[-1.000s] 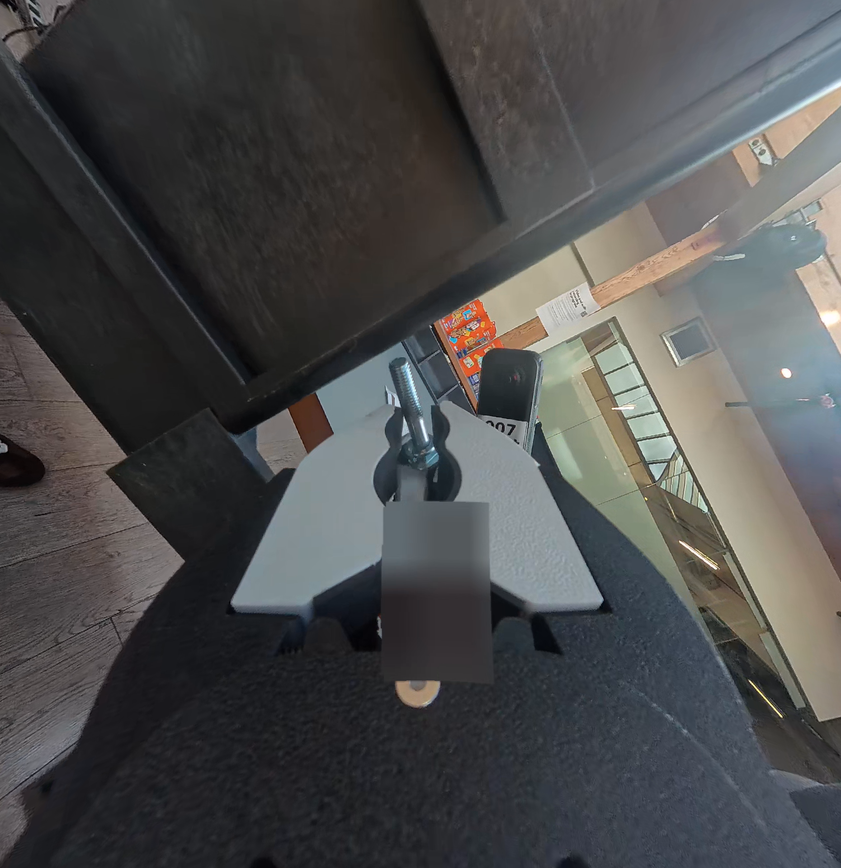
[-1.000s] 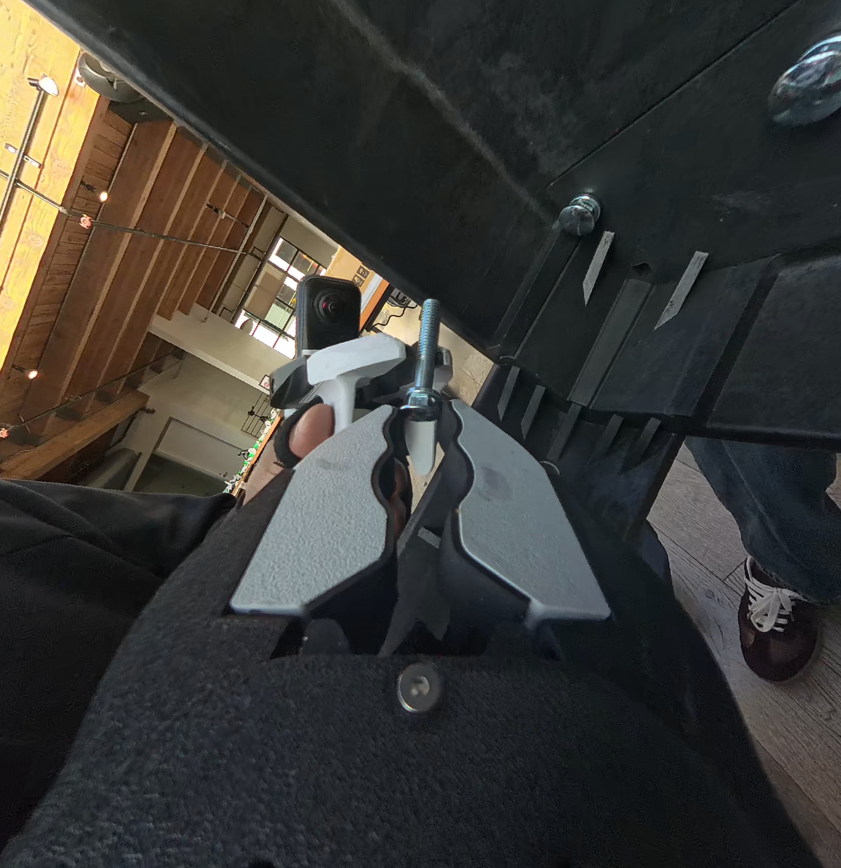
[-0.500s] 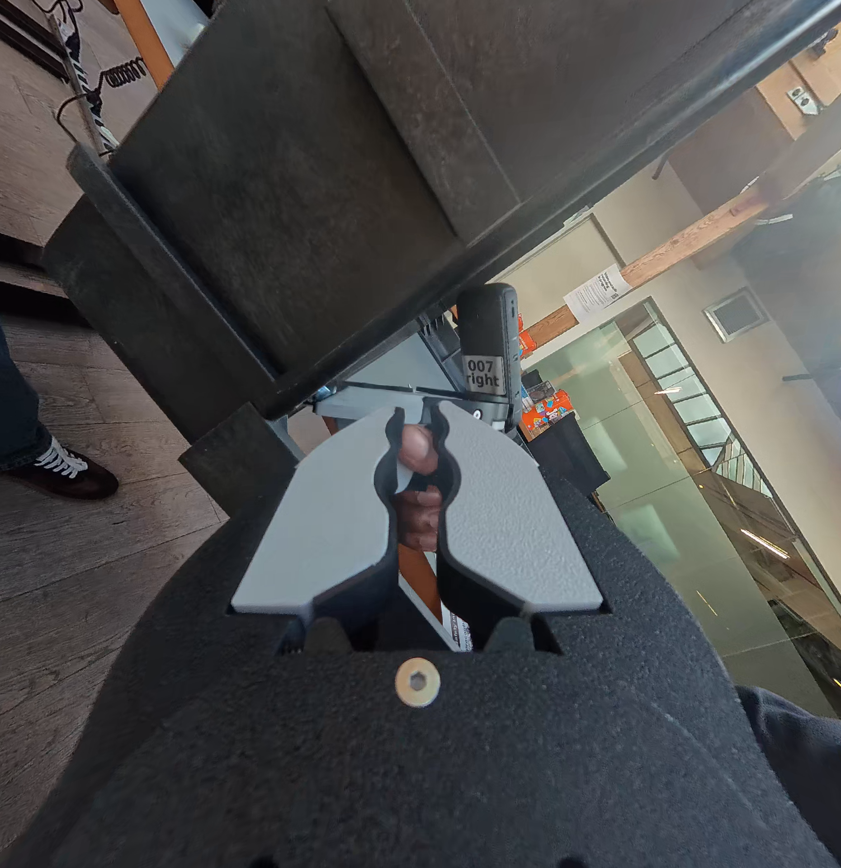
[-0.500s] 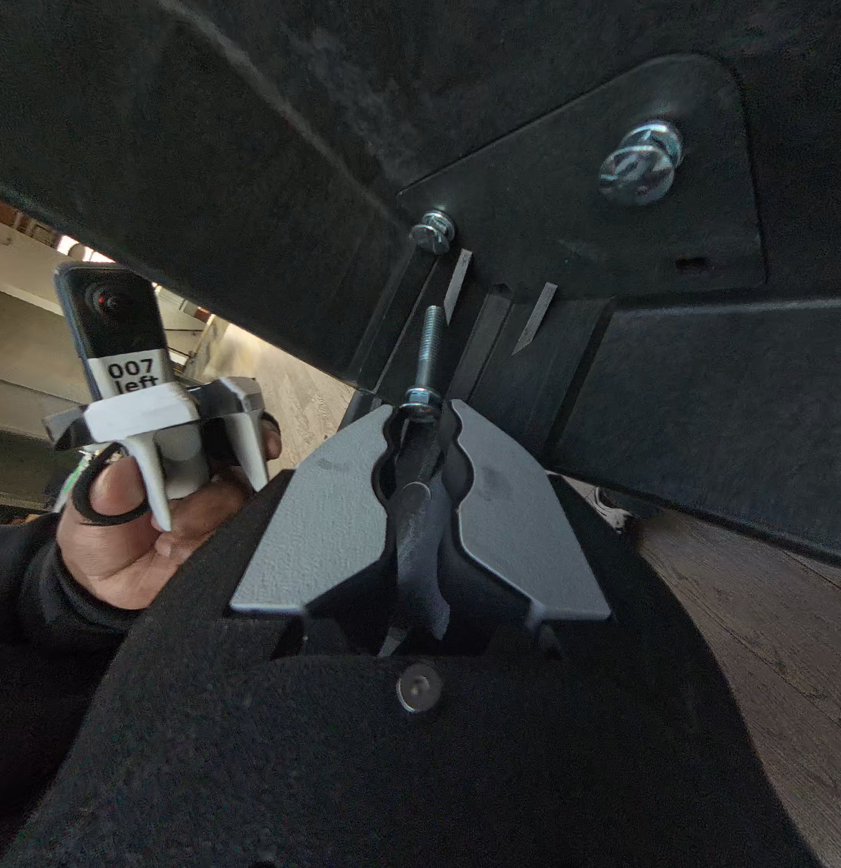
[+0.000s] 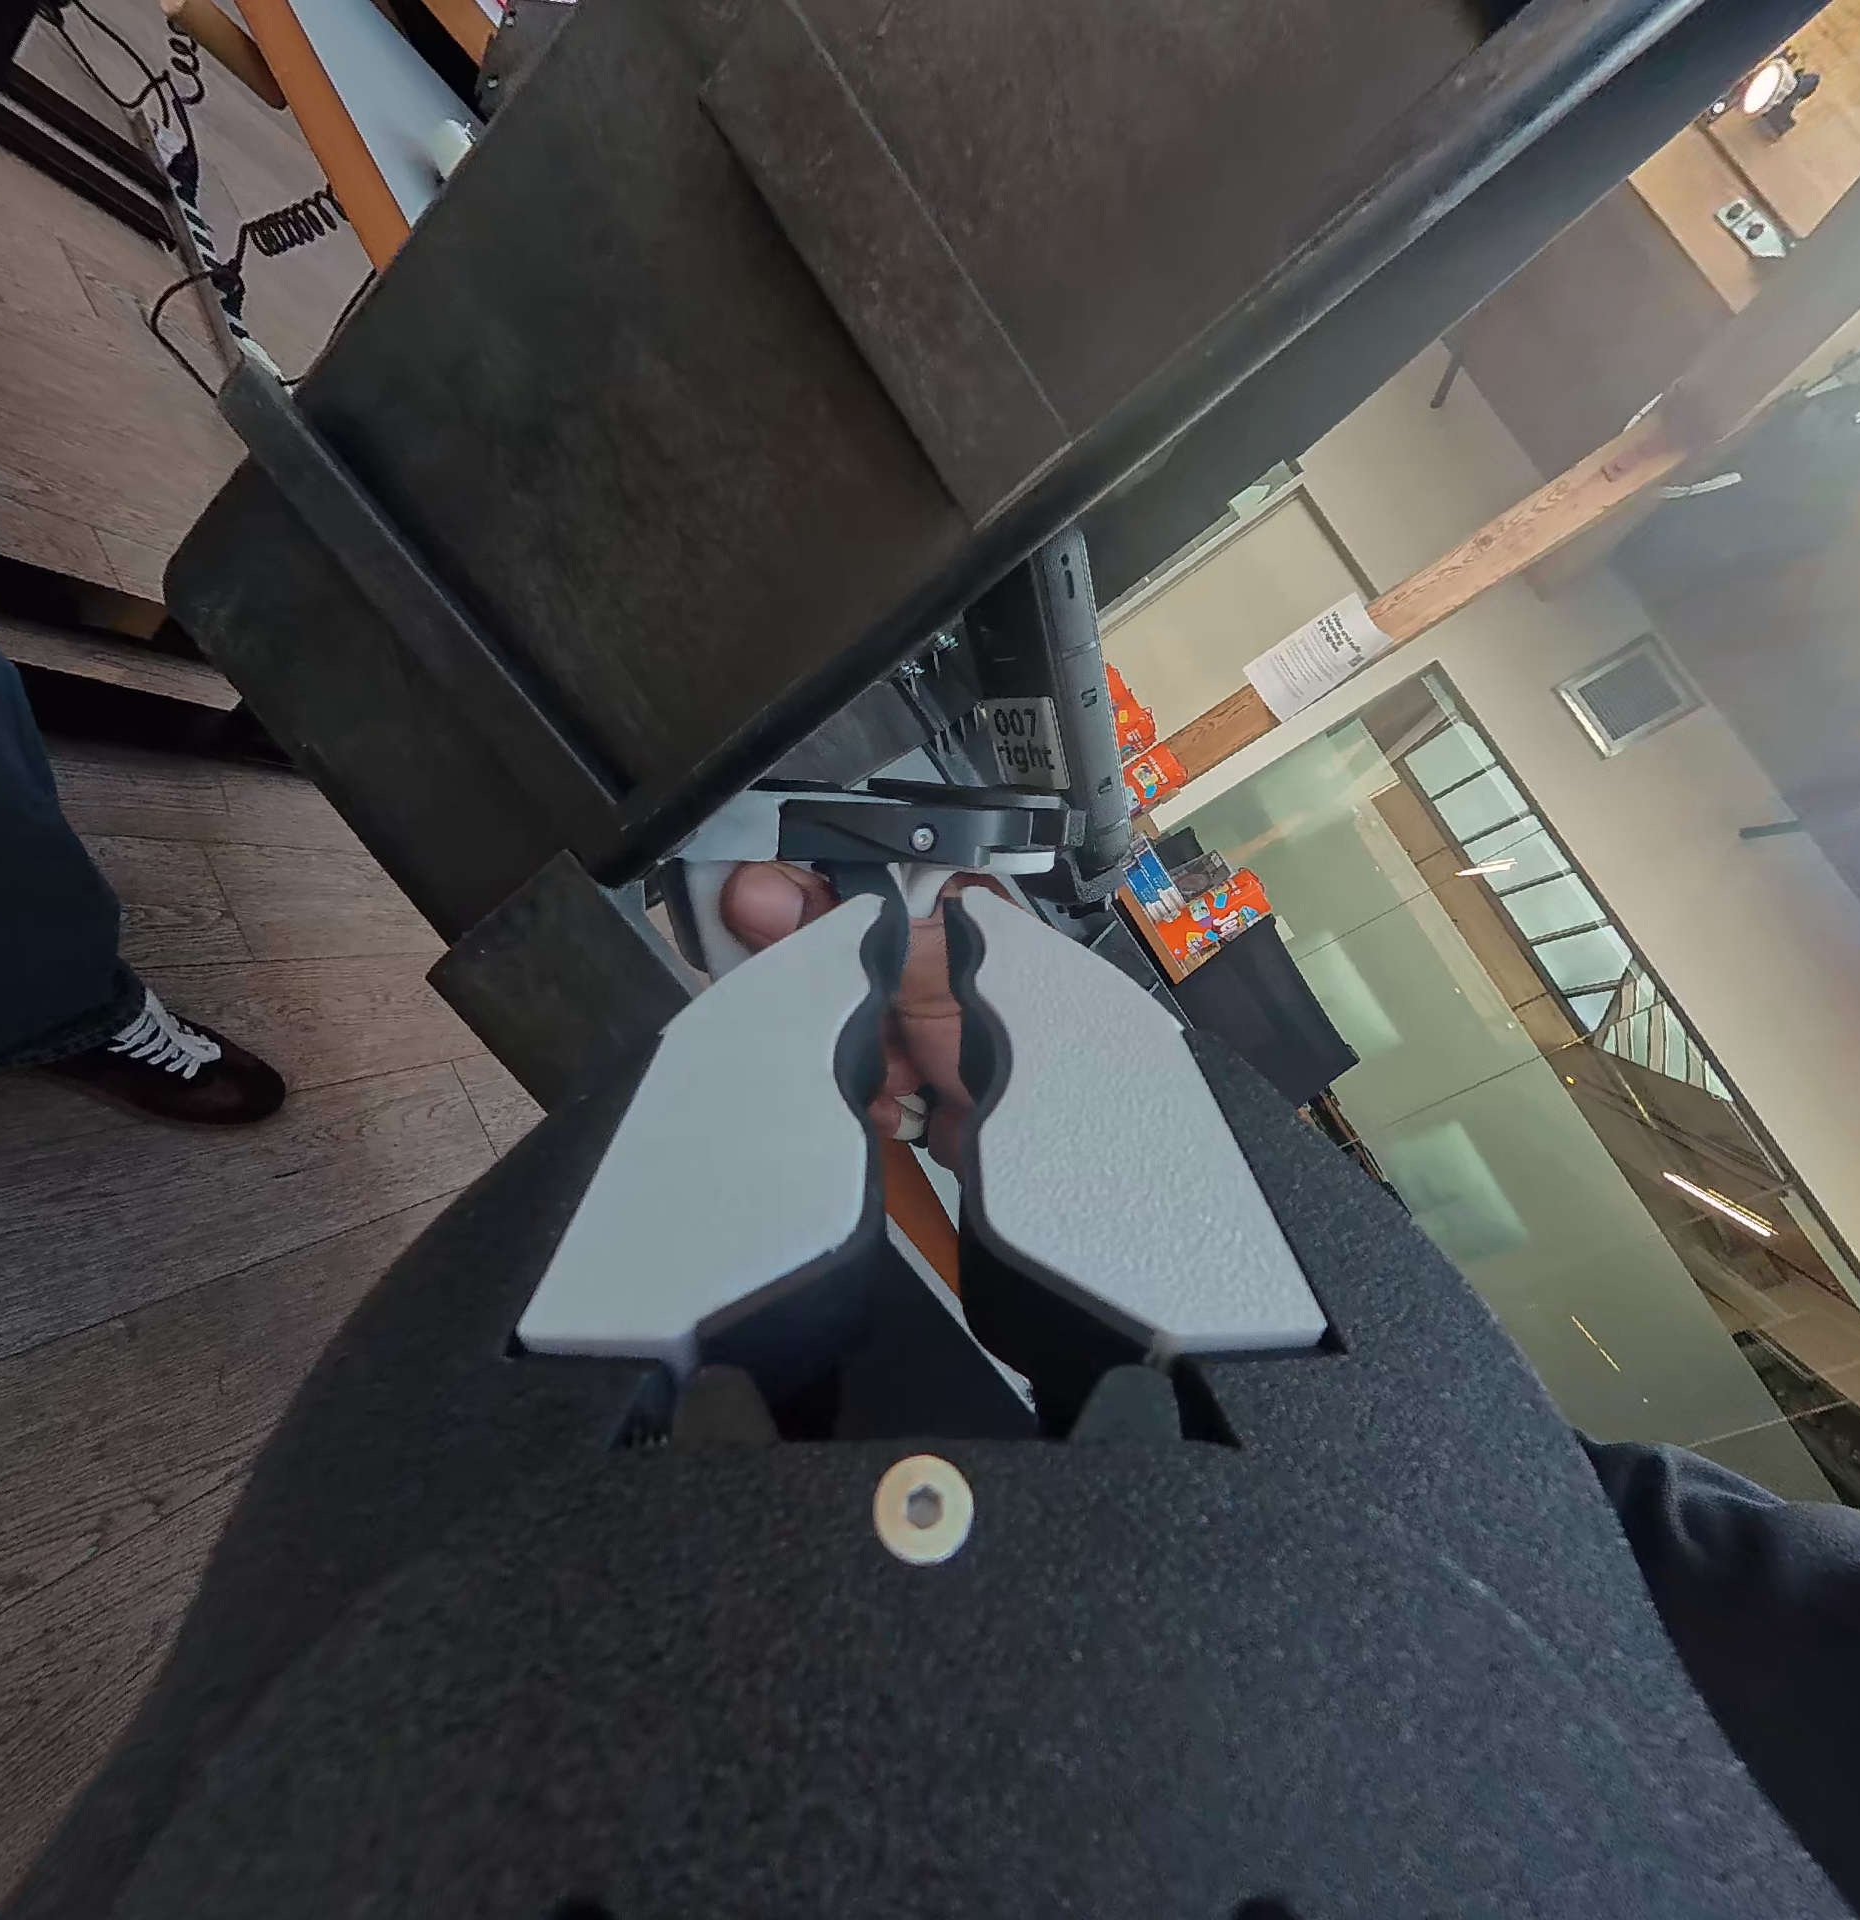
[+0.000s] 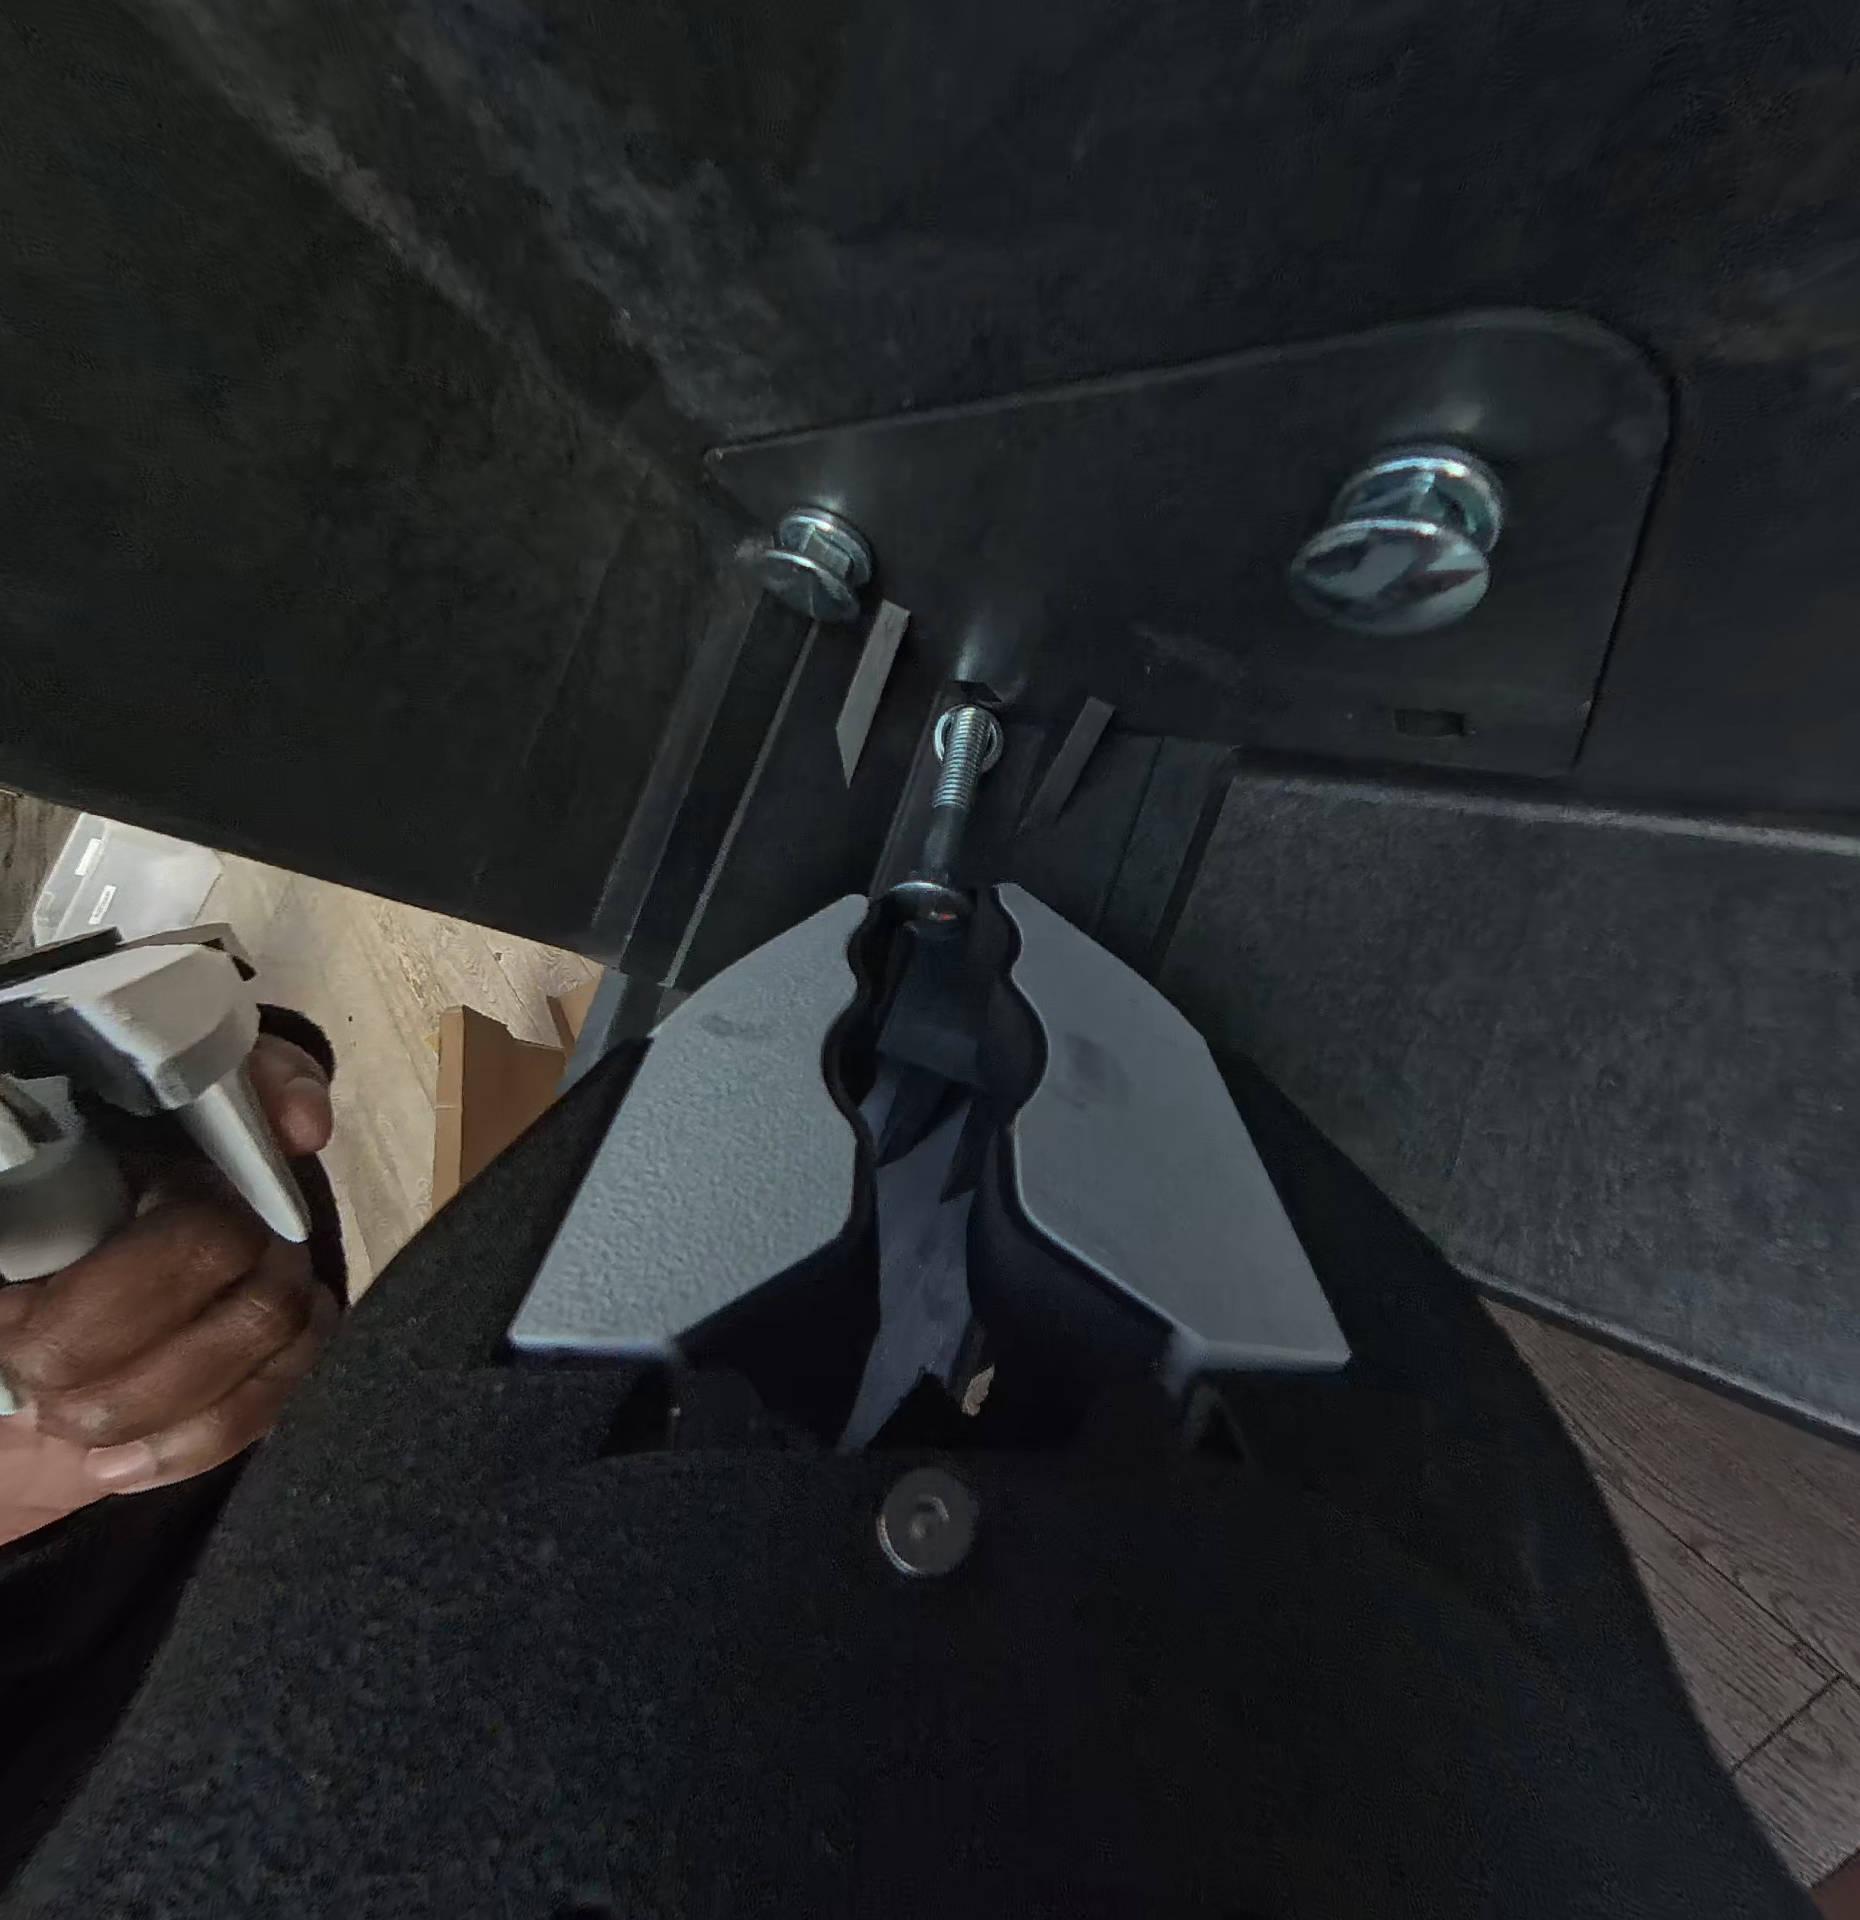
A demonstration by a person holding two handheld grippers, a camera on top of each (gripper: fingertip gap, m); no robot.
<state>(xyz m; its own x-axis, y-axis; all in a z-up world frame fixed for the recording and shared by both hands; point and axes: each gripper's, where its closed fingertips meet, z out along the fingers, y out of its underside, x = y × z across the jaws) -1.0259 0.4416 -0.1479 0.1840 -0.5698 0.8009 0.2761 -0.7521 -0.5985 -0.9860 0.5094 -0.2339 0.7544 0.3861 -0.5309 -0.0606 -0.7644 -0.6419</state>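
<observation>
Wooden plank floor [image 5: 230,1195], dark underside of a black table [image 6: 490,312], silver threaded bolt [image 6: 955,800] entering a bracket [image 6: 1217,499], right gripper [image 6: 931,920] pinching its head, left gripper [image 5: 915,914] nearly closed, holding nothing.

The bolt [image 6: 955,800] is silvery with a dark shank; two more silver bolts [image 6: 1399,551] shine on a black bracket [image 6: 1165,499]. The gripper fingers [image 5: 1102,1132] are pale grey, their bodies speckled black. The floor [image 5: 178,1226] is grey-brown wood grain, and orange packets [image 5: 1206,914] stand behind.
</observation>
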